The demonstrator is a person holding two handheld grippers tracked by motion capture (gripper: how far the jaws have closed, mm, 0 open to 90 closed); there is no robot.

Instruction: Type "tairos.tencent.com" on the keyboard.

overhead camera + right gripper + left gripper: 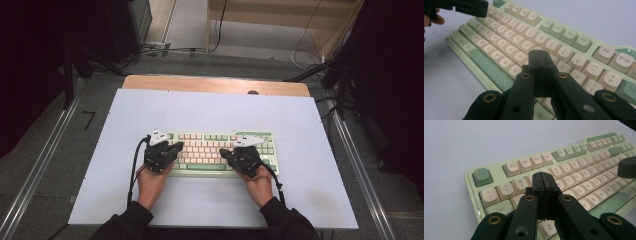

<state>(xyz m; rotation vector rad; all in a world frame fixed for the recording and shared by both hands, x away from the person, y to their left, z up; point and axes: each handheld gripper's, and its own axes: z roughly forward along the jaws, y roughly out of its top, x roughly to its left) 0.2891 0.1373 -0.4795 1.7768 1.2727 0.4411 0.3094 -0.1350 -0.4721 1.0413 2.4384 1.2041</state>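
The keyboard point(222, 152) lies flat at the middle of the white table point(210, 112), just below frame centre. The left gripper point(172, 147) hovers over its left end and the right gripper point(226, 154) over its right half, each with fingers pressed together and holding nothing. It looks like key pressing with the closed tips. Whether either tip touches a key, or any has been pressed, I cannot tell.

Even, soft light falls on the white tabletop point(210, 107), while the room around it sinks into darkness. In both gripper views the black left claw point(545, 185) and right claw point(539, 62) are sharp; the pale-green keyboard point(571, 167) beyond them blurs, shadows faint.
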